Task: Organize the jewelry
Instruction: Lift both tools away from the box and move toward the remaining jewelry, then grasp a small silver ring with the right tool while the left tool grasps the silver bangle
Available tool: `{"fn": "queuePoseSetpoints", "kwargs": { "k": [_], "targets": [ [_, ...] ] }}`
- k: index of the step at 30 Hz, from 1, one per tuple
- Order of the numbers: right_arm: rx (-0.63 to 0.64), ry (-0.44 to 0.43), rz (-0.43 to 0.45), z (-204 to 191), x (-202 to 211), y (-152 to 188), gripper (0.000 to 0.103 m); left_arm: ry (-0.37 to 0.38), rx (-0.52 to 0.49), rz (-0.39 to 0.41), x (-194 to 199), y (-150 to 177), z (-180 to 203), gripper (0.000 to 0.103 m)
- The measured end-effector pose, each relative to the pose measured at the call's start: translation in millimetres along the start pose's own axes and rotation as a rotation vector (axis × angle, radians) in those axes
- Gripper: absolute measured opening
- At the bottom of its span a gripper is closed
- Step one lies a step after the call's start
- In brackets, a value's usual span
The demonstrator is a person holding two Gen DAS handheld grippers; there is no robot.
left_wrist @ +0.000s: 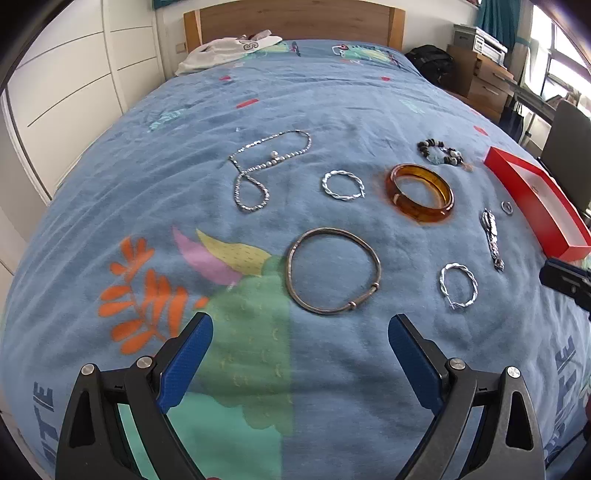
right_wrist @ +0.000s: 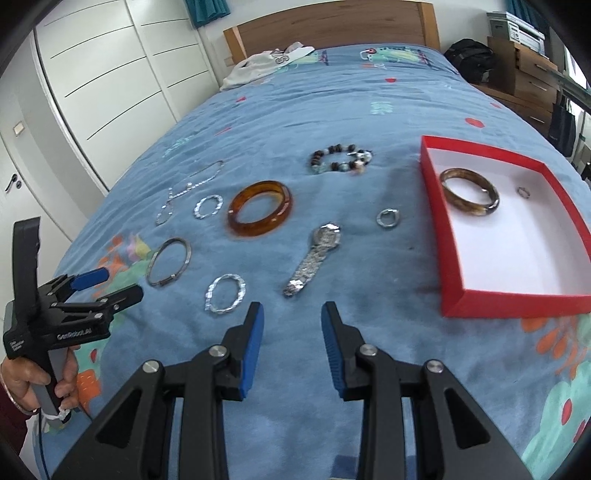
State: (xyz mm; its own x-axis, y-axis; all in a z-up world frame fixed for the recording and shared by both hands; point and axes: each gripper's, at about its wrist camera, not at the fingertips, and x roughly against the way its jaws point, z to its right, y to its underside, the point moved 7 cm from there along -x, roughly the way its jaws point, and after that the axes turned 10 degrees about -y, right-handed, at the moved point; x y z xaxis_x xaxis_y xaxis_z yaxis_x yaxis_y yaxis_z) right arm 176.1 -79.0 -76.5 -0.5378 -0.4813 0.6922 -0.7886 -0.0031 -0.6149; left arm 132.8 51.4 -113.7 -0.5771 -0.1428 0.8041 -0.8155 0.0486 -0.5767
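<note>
Right gripper [right_wrist: 291, 323]: nearest the lens, jaws partly apart, nothing between, poised over blue bedspread [right_wrist: 369, 350] just short of silver watch [right_wrist: 314, 258].
Left gripper [left_wrist: 300, 334]: jaws wide, empty, just short of thin metal bangle [left_wrist: 334, 271].
Right view only: inside of red box [right_wrist: 461, 295], holding brown bangle [right_wrist: 469, 192] and small ring [right_wrist: 523, 192]; hand [right_wrist: 37, 380] gripping left tool's handle.
Left view only: box side-on, contents hidden; silver chain necklace [left_wrist: 266, 166] sharp.
Loose on bed: amber bangle [right_wrist: 260, 212], beaded bracelet [right_wrist: 340, 158], two twisted silver hoops [left_wrist: 458, 284], ring [right_wrist: 388, 218].
Room: wooden headboard [left_wrist: 295, 18], white wardrobe doors [right_wrist: 110, 74], wooden drawers [right_wrist: 532, 74].
</note>
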Motion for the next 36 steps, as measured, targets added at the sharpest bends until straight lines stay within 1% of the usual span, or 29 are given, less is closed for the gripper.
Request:
{"fn": "queuePoseSetpoints", "kwargs": {
  "k": [7, 17, 29, 36],
  "targets": [
    [-0.018, 0.037, 0.030, 16, 0, -14, 0.031, 0.016, -0.009, 0.000, 1, 3, 11, 0.095],
    [-0.031, 0.068, 0.055, 21, -4, -23, 0.031, 0.008, 0.007, -0.003, -4, 1, 5, 0.095],
    [-0.089, 0.178, 0.100, 43, -15, -48, 0.031, 0.019, 0.037, 0.003, -16, -6, 2, 0.095],
    [-0.120, 0.224, 0.102, 52, -27, -59, 0.031, 0.036, 0.047, 0.017, -21, -14, 6, 0.095]
  ]
}}
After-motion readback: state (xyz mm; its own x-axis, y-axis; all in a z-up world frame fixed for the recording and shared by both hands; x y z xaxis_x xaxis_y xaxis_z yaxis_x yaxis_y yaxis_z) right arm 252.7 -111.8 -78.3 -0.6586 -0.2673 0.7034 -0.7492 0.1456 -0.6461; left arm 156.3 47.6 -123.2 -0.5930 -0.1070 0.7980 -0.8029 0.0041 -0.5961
